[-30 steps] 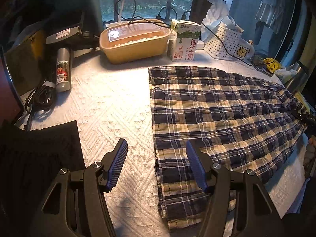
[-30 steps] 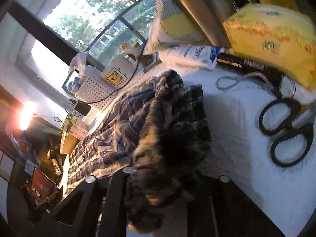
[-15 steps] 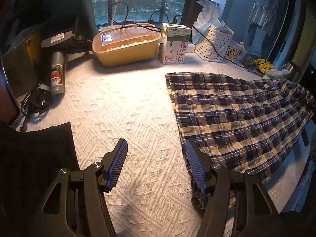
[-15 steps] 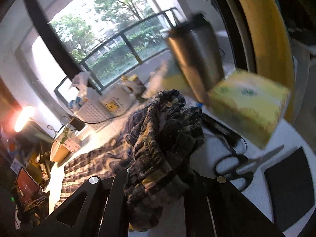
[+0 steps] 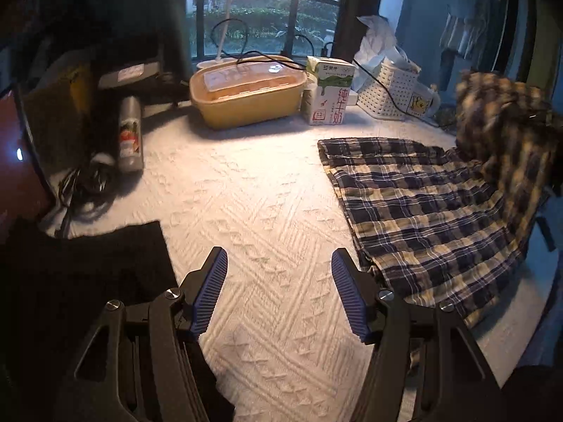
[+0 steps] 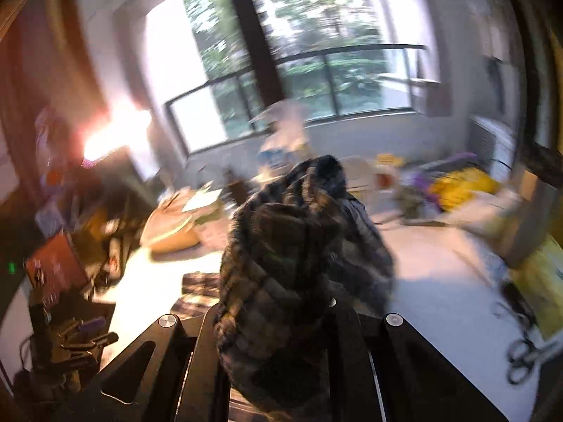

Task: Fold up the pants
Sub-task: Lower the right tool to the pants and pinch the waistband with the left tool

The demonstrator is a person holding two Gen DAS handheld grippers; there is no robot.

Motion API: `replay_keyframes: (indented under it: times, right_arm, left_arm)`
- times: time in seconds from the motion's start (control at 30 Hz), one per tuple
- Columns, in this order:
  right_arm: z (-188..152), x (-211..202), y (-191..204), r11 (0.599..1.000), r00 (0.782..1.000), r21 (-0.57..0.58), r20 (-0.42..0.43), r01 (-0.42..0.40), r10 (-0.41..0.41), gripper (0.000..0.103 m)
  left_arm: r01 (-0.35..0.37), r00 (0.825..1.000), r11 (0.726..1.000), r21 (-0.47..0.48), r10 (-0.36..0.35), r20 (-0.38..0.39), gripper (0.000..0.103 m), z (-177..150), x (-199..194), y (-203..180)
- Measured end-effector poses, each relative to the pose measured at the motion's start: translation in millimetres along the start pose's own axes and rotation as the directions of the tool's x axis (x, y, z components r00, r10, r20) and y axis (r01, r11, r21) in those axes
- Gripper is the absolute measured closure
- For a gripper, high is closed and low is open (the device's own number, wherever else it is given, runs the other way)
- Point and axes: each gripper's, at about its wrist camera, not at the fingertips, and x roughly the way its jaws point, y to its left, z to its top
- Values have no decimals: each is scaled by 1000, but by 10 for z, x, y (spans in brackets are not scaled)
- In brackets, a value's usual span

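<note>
In the left wrist view the left gripper hovers empty, fingers wide, plaid pants just beyond its right finger on the worktop, while in the right wrist view the right gripper pinches a bunched end between its fingers, lifted, likely to fold it over.

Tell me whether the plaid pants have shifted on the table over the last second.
Yes. In the left wrist view the plaid pants have slid right, away from the milk carton, and the end held by the right tongs has lifted.

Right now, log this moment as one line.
left gripper open, empty | right gripper shut on plaid pants, one end lifted | rest on table
</note>
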Motion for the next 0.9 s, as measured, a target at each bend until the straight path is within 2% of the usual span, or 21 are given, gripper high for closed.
replay_keyframes:
  times: [0.1, 0.23, 0.43, 0.47, 0.53, 0.57, 0.6, 0.67, 0.8, 0.9]
  right_arm:
    - [-111, 344, 485, 994, 998, -104, -63, -20, 14, 92]
    - [-397, 784, 1073, 975, 985, -213, -172, -70, 33, 92]
    - [-796, 1165, 1526, 943, 953, -318, -303, -101, 0, 91]
    - [-821, 1199, 1541, 940, 945, -324, -326, -108, -4, 83]
    - [-881, 1236, 1564, 935, 927, -326, -374, -139, 7, 55]
    - [-892, 1204, 1546, 936, 927, -317, -374, -154, 25, 31]
    - [-892, 1164, 1533, 937, 927, -303, -371, -174, 53, 22]
    - [-900, 1083, 1525, 936, 925, -283, -368, -209, 96, 22]
    - [-900, 948, 1467, 938, 928, -271, -354, -218, 113, 22]
    - [-871, 765, 1271, 948, 932, -220, -332, -230, 149, 22]
  left_arm:
    - [5, 1000, 1000, -19, -5, 8, 41, -67, -75, 88]
    - [3, 1000, 999, -40, -3, 16, 41, -135, -159, 195]
    - [-23, 1000, 999, -48, 23, 9, 41, -204, -145, 283]
    - [-22, 1000, 999, -49, 22, 5, 41, -205, -130, 286]
    - [-19, 1000, 999, -49, 19, 3, 41, -186, -111, 271]
    - [-17, 1000, 999, -48, 17, 3, 41, -178, -107, 263]
    - [-14, 1000, 999, -46, 15, 4, 41, -162, -101, 250]
    - [-10, 1000, 999, -40, 10, 5, 41, -116, -91, 207]
    - [10, 1000, 1000, -28, -10, 10, 41, -3, -78, 86]
    - [36, 999, 999, -10, -36, 15, 41, 92, -53, -47]
